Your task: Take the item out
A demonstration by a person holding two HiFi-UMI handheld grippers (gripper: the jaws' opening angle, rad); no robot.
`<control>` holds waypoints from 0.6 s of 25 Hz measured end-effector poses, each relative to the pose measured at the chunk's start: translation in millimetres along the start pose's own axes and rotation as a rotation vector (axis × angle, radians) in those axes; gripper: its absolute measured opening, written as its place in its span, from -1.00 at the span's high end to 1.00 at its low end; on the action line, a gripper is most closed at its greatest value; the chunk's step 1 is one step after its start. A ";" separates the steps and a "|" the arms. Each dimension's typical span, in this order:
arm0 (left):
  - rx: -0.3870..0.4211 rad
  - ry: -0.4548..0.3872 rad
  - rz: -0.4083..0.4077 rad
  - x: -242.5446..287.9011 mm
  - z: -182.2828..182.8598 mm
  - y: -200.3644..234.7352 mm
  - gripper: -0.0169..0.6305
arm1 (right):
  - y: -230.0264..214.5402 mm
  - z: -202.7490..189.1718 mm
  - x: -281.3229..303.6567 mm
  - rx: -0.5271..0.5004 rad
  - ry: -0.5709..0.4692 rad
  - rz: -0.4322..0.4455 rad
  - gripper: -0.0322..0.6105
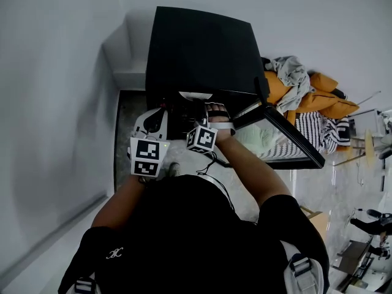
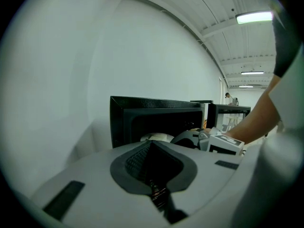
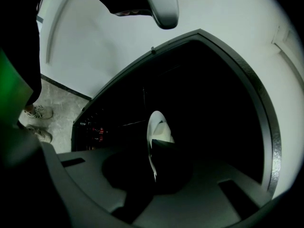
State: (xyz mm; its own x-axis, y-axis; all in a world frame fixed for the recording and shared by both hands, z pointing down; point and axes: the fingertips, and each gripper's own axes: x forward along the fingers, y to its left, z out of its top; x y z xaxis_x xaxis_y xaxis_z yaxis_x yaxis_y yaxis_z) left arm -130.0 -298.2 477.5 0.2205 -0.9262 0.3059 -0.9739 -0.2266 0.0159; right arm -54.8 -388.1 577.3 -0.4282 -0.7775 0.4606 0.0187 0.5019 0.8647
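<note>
Room first: plain white wall [image 1: 55, 72], grey marbled floor [image 1: 125, 121], strip lights [image 2: 254, 17] on a ribbed ceiling, and a heap of orange cushions and clothes [image 1: 306, 94] off to the right. The black oven [image 1: 202, 48] sat against the wall with its door [image 1: 285, 133] swung open to the right. Couldn't tell what it rested on, as no worktop edge showed from where I stood. The person was right in front of it in a black tee, shoes [image 3: 40, 112] on the marble. The right arm was stretched forward with the forearm bare, and the right tool [image 1: 211, 106] was inside the mouth of the cavity, rolled onto its side so the floor ran up the left of its camera. The right tool's jaws were clamped on the rim of the white plate [image 3: 159, 125]. The plate was seen nearly edge-on, inside the dark cavity near the front opening. The left arm was bent with the elbow tucked in. The left tool [image 1: 156, 118] was held just outside the oven's left front corner, beside the right one, and pointed into the opening. Its jaws were pressed together with nothing between them. From the left gripper view the plate showed as a pale curve low in the cavity, with the right tool's marker cube [image 2: 225, 144] just to its right.
</note>
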 end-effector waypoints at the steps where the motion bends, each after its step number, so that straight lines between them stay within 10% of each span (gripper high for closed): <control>1: 0.000 0.002 -0.004 0.8 -0.4 0.1 0.92 | 1.1 0.9 -2.6 0.008 -0.003 0.000 0.79; 15: 0.005 0.005 -0.050 8.2 -0.3 -4.0 0.92 | 1.6 3.6 -3.4 -0.017 0.069 -0.004 0.76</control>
State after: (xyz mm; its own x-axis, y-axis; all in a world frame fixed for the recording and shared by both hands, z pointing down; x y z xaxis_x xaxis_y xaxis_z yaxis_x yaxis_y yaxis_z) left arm -124.4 -304.8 480.2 0.2690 -0.9120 0.3098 -0.9612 -0.2745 0.0265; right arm -56.6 -383.3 576.4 -0.3648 -0.8040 0.4696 0.0331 0.4928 0.8695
